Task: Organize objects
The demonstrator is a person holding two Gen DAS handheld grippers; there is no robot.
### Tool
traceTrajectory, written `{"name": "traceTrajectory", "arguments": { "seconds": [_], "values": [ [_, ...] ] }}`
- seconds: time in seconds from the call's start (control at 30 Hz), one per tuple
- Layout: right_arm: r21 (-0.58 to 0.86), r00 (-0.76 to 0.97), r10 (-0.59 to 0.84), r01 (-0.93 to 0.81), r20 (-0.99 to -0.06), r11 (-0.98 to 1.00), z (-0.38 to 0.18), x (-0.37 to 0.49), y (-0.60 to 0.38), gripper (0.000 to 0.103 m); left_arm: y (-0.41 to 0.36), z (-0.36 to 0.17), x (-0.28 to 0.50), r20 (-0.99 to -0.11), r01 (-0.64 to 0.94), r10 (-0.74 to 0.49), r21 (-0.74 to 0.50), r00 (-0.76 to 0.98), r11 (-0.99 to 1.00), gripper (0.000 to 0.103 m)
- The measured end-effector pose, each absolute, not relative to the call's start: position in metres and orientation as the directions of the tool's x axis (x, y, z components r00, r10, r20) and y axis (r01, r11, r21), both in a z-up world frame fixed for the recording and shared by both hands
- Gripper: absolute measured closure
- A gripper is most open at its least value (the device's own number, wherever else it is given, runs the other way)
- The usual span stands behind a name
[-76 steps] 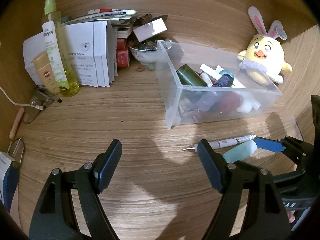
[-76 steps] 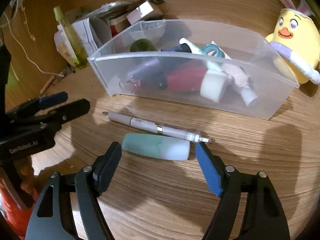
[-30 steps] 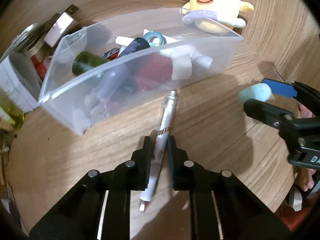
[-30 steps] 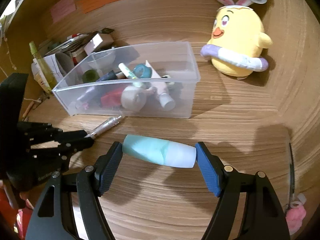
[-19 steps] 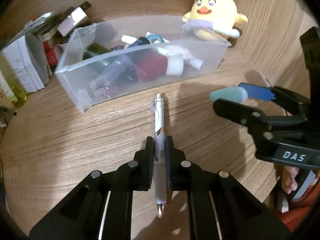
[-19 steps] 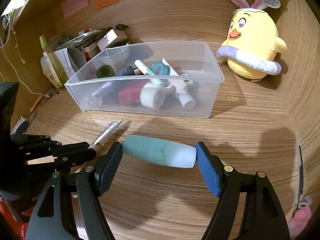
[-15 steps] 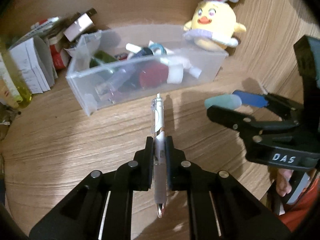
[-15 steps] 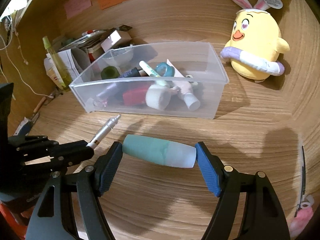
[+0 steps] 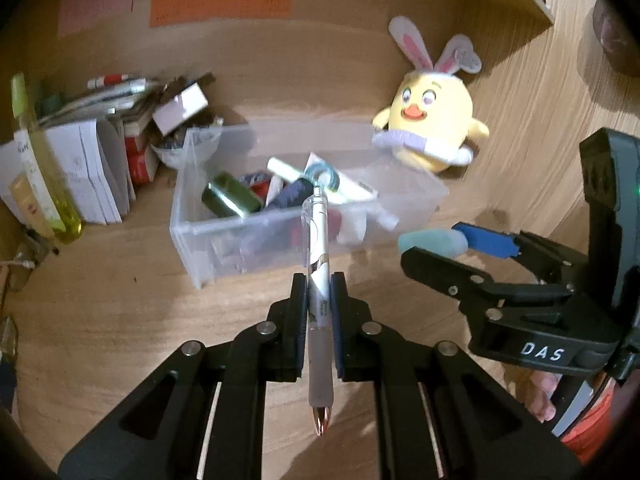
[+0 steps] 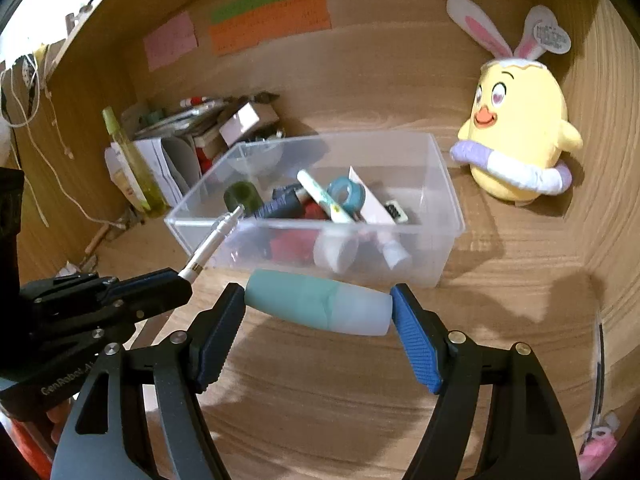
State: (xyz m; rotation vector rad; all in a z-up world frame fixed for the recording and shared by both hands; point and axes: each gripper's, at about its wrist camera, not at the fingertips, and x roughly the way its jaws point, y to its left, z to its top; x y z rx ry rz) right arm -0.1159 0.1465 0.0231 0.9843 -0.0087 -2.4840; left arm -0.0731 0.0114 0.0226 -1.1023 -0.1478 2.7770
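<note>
My left gripper (image 9: 318,292) is shut on a white pen (image 9: 318,256), held lengthwise above the wooden desk, its far end pointing at the clear plastic bin (image 9: 200,240). From the right wrist view the same pen (image 10: 212,240) sticks out of the left gripper (image 10: 176,284) toward the bin's near left corner. My right gripper (image 10: 318,312) is shut on a teal-and-white tube (image 10: 316,306), gripped end to end in front of the bin (image 10: 448,248). That tube (image 9: 432,240) shows at the right of the left wrist view. The bin holds several small items.
A yellow plush chick (image 10: 520,132) with bunny ears sits right of the bin. Folded papers (image 9: 88,168), a yellow-green spray bottle (image 9: 44,172), a small bowl and boxes crowd the back left. Sticky notes (image 10: 268,20) hang on the back wall. A pink item (image 10: 596,448) lies at the far right.
Both grippers have risen from the desk with their loads. The pen is off the surface and the bin now lies farther below and ahead in both views.
</note>
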Motion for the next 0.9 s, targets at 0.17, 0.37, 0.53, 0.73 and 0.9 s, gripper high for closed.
{"name": "traceTrajectory", "arguments": {
  "seconds": [0.17, 0.37, 0.53, 0.73, 0.9],
  "values": [
    [0.175, -0.648, -0.430, 0.421, -0.629, -0.890, 0.032, -0.126, 0.147, 0.032, 0.008, 0.037, -0.082, -0.641, -0.100, 0.173, -0.148, -0.748, -0.984, 0.093],
    [0.165, -0.674, -0.419, 0.408, -0.609, -0.898, 0.040, -0.142, 0.149, 0.032, -0.002, 0.045, -0.099, -0.621, -0.077, 0.167, -0.169, -0.766, -0.983, 0.093],
    [0.163, -0.684, -0.408, 0.395, -0.605, -0.904, 0.042, -0.161, 0.150, 0.032, -0.009, 0.043, -0.117, -0.624, -0.052, 0.152, -0.177, -0.767, -0.983, 0.093],
    [0.151, -0.676, -0.391, 0.386, -0.625, -0.910, 0.036, -0.183, 0.146, 0.032, -0.018, 0.033, -0.132, -0.646, -0.036, 0.160, -0.200, -0.746, -0.979, 0.093],
    [0.148, -0.661, -0.387, 0.389, -0.643, -0.909, 0.030, -0.196, 0.140, 0.032, -0.018, 0.025, -0.138, -0.668, -0.042, 0.161, -0.190, -0.727, -0.981, 0.093]
  ]
}}
